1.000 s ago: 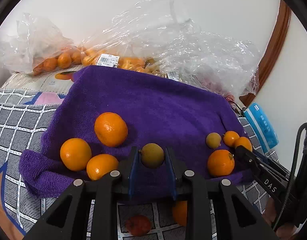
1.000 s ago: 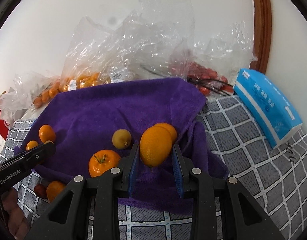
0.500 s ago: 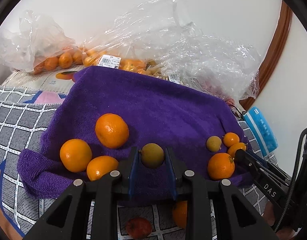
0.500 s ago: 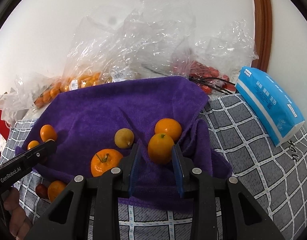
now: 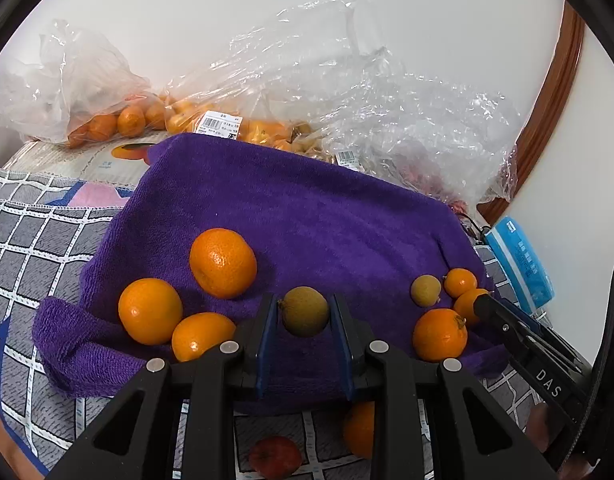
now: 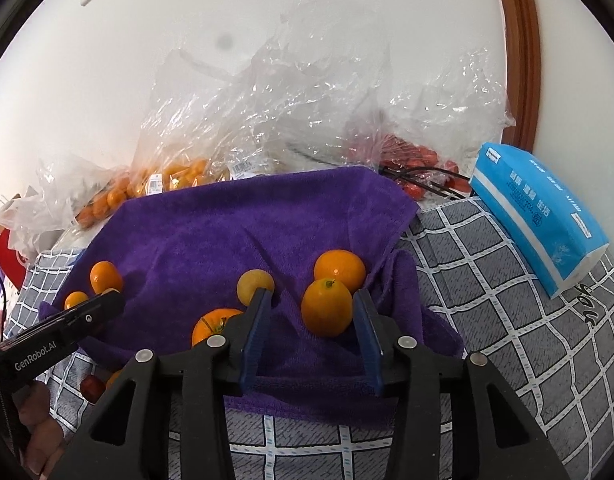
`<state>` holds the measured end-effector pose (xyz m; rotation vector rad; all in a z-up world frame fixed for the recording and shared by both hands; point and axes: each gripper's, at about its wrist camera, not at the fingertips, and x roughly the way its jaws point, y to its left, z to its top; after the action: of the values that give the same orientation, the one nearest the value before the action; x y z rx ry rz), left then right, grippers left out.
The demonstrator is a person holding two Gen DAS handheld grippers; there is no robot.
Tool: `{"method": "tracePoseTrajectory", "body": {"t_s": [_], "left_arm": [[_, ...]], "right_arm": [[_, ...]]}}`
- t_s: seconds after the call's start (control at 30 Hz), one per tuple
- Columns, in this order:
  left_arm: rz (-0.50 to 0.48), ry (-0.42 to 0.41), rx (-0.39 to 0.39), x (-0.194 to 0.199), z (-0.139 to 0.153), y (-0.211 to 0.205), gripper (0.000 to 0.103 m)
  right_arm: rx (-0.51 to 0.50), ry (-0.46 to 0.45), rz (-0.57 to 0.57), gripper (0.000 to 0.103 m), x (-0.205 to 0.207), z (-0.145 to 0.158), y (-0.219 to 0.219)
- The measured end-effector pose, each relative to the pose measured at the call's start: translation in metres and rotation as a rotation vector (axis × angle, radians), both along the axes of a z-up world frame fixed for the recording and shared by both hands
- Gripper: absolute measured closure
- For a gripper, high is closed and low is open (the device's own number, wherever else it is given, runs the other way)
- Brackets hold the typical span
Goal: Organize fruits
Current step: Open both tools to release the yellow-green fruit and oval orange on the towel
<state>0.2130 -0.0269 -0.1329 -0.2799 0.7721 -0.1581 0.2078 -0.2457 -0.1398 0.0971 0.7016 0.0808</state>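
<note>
A purple towel point(image 5: 307, 220) lies over the checked cloth. My left gripper point(image 5: 303, 312) is shut on a small yellow-green fruit point(image 5: 305, 317), held just above the towel's near edge. Three oranges point(image 5: 223, 262) sit left of it. On the right is a group of small oranges point(image 5: 439, 334) with a second yellow-green fruit point(image 5: 426, 290). My right gripper point(image 6: 311, 300) has its jaws opening around an orange point(image 6: 327, 307). That orange rests on the towel point(image 6: 227, 232), with a gap at the left pad. Another orange point(image 6: 339, 270) lies just behind it, and a yellow fruit point(image 6: 255, 284) to its left.
Clear plastic bags of oranges point(image 5: 119, 120) and red fruit point(image 6: 407, 160) crowd the back by the wall. A blue tissue pack point(image 6: 539, 216) lies on the checked cloth at the right. A red fruit point(image 5: 275, 456) and an orange point(image 5: 359, 428) sit off the towel under the left gripper.
The orange held up in my right gripper has come down onto the towel beside another orange, and the jaws have spread away from it. My left gripper still holds its fruit.
</note>
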Motion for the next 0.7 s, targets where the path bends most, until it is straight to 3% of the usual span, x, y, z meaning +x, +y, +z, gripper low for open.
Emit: {"method": "tracePoseTrajectory", "body": {"t_s": [0.4, 0.63, 0.7], "left_arm": [[0.004, -0.015, -0.058, -0.007, 0.007, 0.006, 0.072], [0.049, -0.111, 0.023, -0.018, 0.022, 0.007, 0.072], [0.047, -0.123, 0.013, -0.020, 0.027, 0.010, 0.072]], "right_arm": [[-0.022, -0.048, -0.028, 0.051, -0.008, 0.005, 0.000], [-0.063, -0.072, -0.037, 0.051, -0.021, 0.015, 0.008], [-0.100, -0.082, -0.043, 0.051, -0.024, 0.019, 0.013]]}}
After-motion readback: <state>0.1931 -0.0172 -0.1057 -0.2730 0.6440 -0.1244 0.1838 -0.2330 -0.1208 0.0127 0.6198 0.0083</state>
